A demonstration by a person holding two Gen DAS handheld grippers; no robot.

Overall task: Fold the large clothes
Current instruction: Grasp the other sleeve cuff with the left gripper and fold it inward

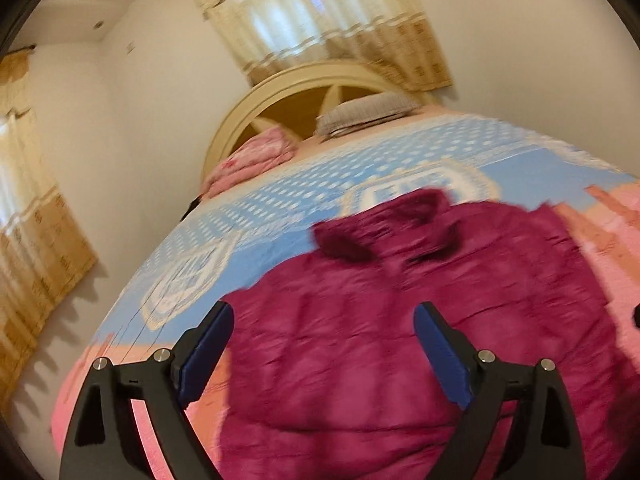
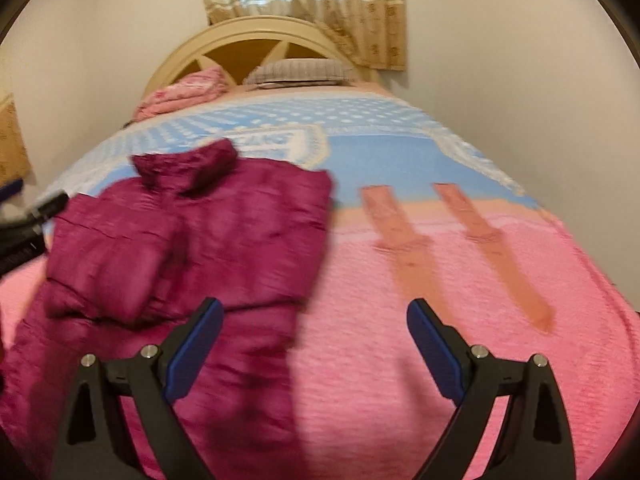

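Nearest the cameras, both pairs of fingers are seen spread wide apart, with nothing clamped between them. The left gripper (image 1: 324,316) is held over the magenta jacket (image 1: 400,320), whose quilted body fills the gap between its fingers. The right gripper (image 2: 316,312) is held at the jacket's right edge: its left finger (image 2: 196,352) overlaps the fabric, while its right finger (image 2: 436,352) is over bare pink blanket (image 2: 400,360). The jacket is spread flat on the bed (image 2: 400,152), one sleeve folded across its front, collar (image 2: 188,164) pointed away. Beyond the jacket a blue patterned area of the blanket is seen, then a grey pillow (image 2: 300,70), a pink bundle (image 2: 180,90) and the arched headboard (image 2: 248,28).
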